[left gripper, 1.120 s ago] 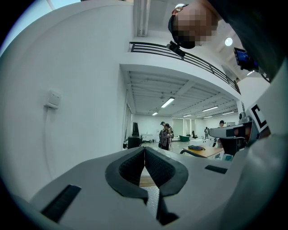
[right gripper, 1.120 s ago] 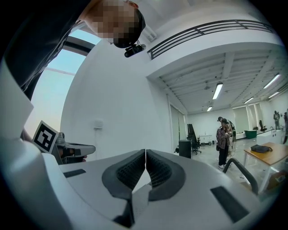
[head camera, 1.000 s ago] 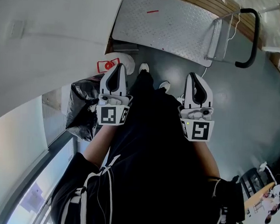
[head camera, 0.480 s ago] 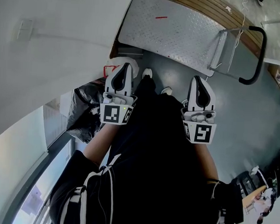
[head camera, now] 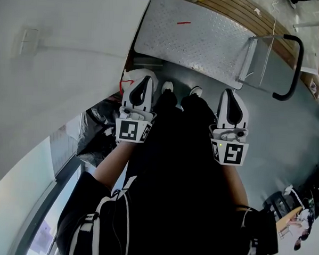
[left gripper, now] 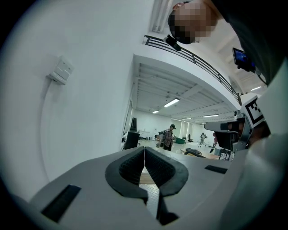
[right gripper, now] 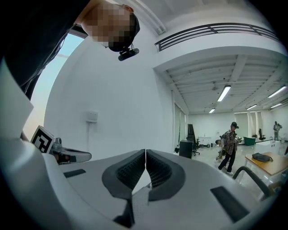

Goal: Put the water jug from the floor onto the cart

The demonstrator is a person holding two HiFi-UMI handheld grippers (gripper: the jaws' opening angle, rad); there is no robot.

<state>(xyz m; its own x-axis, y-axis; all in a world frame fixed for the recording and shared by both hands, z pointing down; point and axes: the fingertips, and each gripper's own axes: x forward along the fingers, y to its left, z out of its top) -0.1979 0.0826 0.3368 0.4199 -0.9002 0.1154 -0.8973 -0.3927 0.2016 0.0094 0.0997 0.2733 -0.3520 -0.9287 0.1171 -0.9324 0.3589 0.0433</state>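
Observation:
In the head view the water jug (head camera: pixel 131 76), white with a red label, stands on the floor by the wall and is half hidden behind my left gripper (head camera: pixel 144 81). The cart's metal deck (head camera: pixel 207 39) lies just ahead, its black handle (head camera: pixel 292 67) at the right. My right gripper (head camera: pixel 231 94) hangs level over the floor before the cart's near edge. Both grippers are shut with nothing between their pads, as the left gripper view (left gripper: pixel 144 155) and right gripper view (right gripper: pixel 146 157) show. A strip of the deck (left gripper: pixel 150 196) shows below the left jaws.
A black rubbish bag (head camera: pixel 95 126) lies against the wall to the left of the jug. The white wall (head camera: pixel 62 50) with a socket box (left gripper: pixel 60 72) runs along the left. A desk (head camera: pixel 245 11) stands beyond the cart. People walk in the far hall (right gripper: pixel 230 143).
Both grippers have moved forward towards the cart. The left one now covers more of the jug. The person's feet have stepped closer to the cart's edge.

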